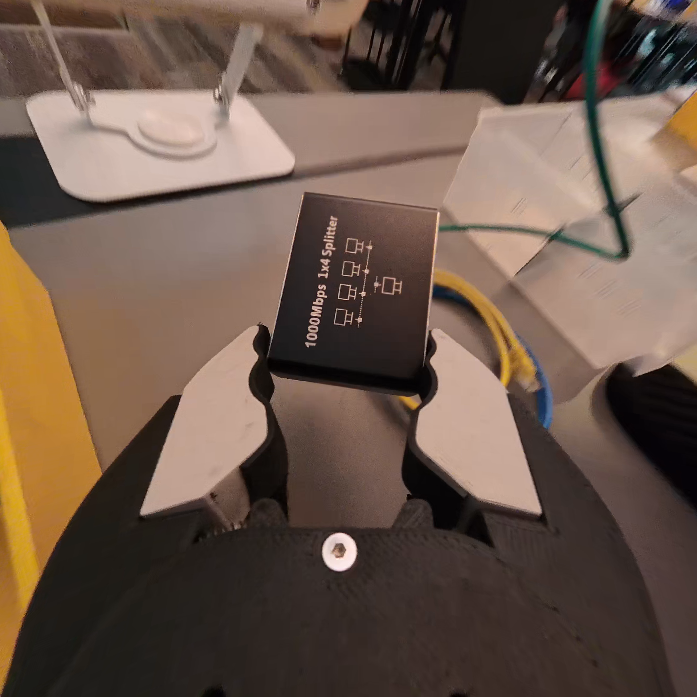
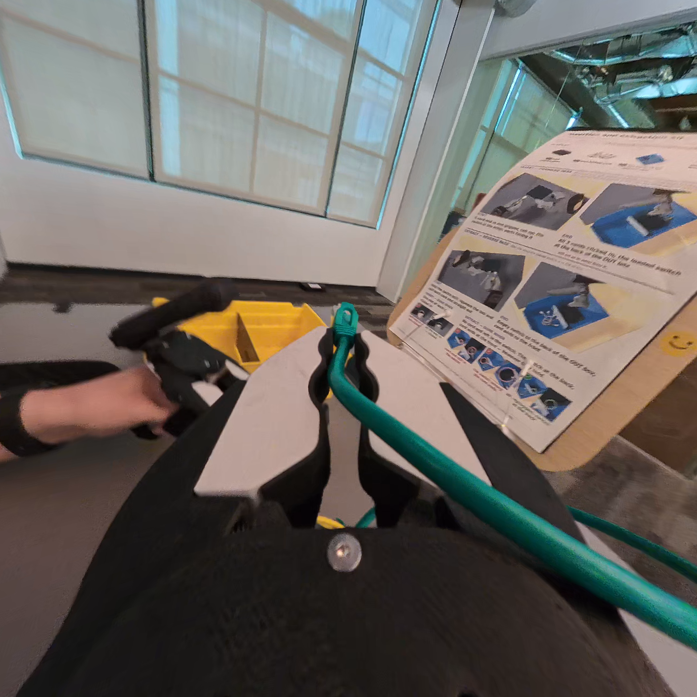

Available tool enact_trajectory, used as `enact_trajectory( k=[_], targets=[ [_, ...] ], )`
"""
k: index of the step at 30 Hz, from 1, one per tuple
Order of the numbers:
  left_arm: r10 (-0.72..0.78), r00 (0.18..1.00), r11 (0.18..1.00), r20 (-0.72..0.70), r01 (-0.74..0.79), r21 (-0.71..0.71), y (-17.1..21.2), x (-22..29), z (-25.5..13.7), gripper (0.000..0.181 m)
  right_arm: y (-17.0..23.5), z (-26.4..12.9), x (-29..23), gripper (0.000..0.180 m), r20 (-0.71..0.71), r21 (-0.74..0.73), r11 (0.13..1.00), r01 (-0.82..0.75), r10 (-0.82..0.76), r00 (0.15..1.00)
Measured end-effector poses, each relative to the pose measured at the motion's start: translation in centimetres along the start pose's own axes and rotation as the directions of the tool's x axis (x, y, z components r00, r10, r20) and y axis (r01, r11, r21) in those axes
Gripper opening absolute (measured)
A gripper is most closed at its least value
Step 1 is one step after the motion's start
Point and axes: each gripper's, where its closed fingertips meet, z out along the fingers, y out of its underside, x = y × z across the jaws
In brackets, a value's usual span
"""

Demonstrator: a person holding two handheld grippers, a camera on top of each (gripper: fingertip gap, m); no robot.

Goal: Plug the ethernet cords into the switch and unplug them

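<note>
Left gripper (image 1: 349, 362) up close: its black-lined fingers (image 1: 260, 362) are clamped on the near end of the switch (image 1: 354, 279), a small black box with pale markings on its top face, held tilted up off the grey table (image 1: 151, 271). Just past it on the right, a yellow cord (image 1: 490, 320) and a blue cord (image 1: 543, 392) lie loose on the table, their plugs free, nothing seated in the switch as far as this view shows. The switch's ports aren't visible from here. Further out, a green cord (image 1: 596, 151) hangs across a white sheet (image 1: 547, 188), and a white stand base (image 1: 158, 151) sits at the far left.

Over to the right wrist view: the right gripper (image 2: 341, 341) is pinched tight on the green cord (image 2: 490, 505) just behind its plug (image 2: 344, 318), which sticks up past the fingertips. The cord trails back over the right finger. Beyond, a hand (image 2: 94, 407) works the other gripper, then a yellow bin (image 2: 271, 328), and an instruction board (image 2: 547, 286) leaning on the right.

My read: this is the plug-in step, switch in one gripper, green plug in the other, still well apart. Next move calls for bringing the plug square to an open port, latch tab turned the right way, and pushing straight in while the left holds firm.
</note>
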Motion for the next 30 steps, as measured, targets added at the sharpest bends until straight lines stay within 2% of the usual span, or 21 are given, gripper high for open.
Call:
enact_trajectory(
  k=[3, 6, 10, 16, 24, 30],
  targets=[
    [-0.05, 0.996, 0.987, -0.073, 0.061, 0.146, -5.6, 1.0, -0.8, 0.076, 0.3, 0.5, -0.4, 0.01, -0.058, -0.05, 0.988, 0.146, -0.149, 0.987],
    [-0.035, 0.993, 0.97, -0.111, 0.061, 0.237, -10.3, 1.6, -1.2, 0.076, 1.3, 1.0, -0.2, 0.011, -0.128, -0.158, 0.946, 0.285, -0.305, 0.944],
    [0.03, 0.994, 0.947, -0.107, 0.006, 0.322, -13.6, 2.5, -1.2, 0.076, 1.9, 1.4, -0.1, 0.011, -0.176, -0.238, 0.879, 0.414, -0.458, 0.871],
    [0.08, 0.983, 0.94, -0.164, -0.02, 0.34, -14.0, 4.7, -0.1, 0.076, 2.9, 2.1, -0.2, 0.011, -0.168, -0.254, 0.864, 0.435, -0.482, 0.86],
    [0.19, 0.977, 0.924, -0.099, -0.144, 0.355, -14.3, 5.8, -0.4, 0.076, 2.6, 1.8, 0.2, 0.011, -0.185, -0.223, 0.878, 0.423, -0.464, 0.866],
    [0.203, 0.974, 0.913, -0.095, -0.154, 0.377, -14.7, 6.1, -1.1, 0.076, 2.0, 1.7, -0.2, 0.011, -0.19, -0.181, 0.851, 0.493, -0.522, 0.831]
  ],
)
